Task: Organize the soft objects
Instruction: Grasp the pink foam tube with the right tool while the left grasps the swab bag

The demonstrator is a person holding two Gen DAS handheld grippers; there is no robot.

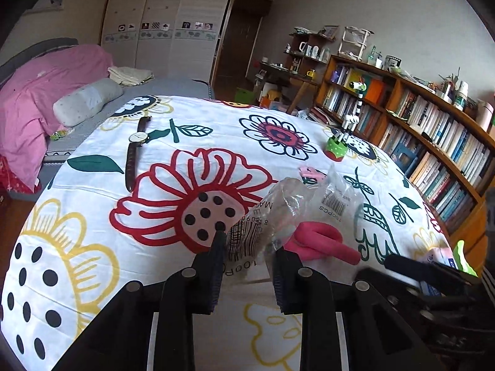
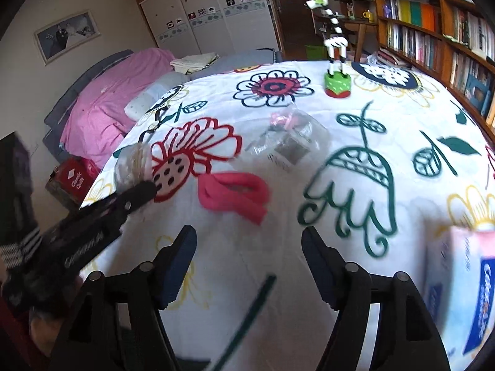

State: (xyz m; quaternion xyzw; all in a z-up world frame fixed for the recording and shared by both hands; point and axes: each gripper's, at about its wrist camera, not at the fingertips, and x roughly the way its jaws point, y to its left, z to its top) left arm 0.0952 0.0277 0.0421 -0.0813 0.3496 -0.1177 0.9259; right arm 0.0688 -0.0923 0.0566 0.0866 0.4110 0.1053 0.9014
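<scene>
On the floral cloth (image 2: 386,117) a pink foam roll (image 2: 232,193), bent into a loop, is seen lying flat, just ahead of the right tongs (image 2: 249,245) and slightly to their left; it is not touched by them, and their jaws are held wide apart with nothing between. From the left wrist view the roll (image 1: 321,241) is found just beyond and to the right of the left tongs (image 1: 247,244), close to the right fingertip, though contact cannot be told. A crumpled clear bag (image 1: 256,225) with barcode print is seen between the left jaws, which stand parted with a gap; whether the plastic is actually pinched cannot be told. In the right wrist view the same tongs (image 2: 145,188) are seen at the left edge with a blurred clear bag (image 2: 133,164) at their tip. A second clear bag (image 2: 290,142) is laid on the cloth beyond the roll, and small pink pieces (image 2: 280,120) are seen inside or under it; which cannot be told. A zebra figure (image 2: 335,43) is stood upright on a green base, well behind. A watch (image 1: 136,151) is laid out straight at the far left. A tissue pack (image 2: 461,284) is seen blurred at the near right.
</scene>
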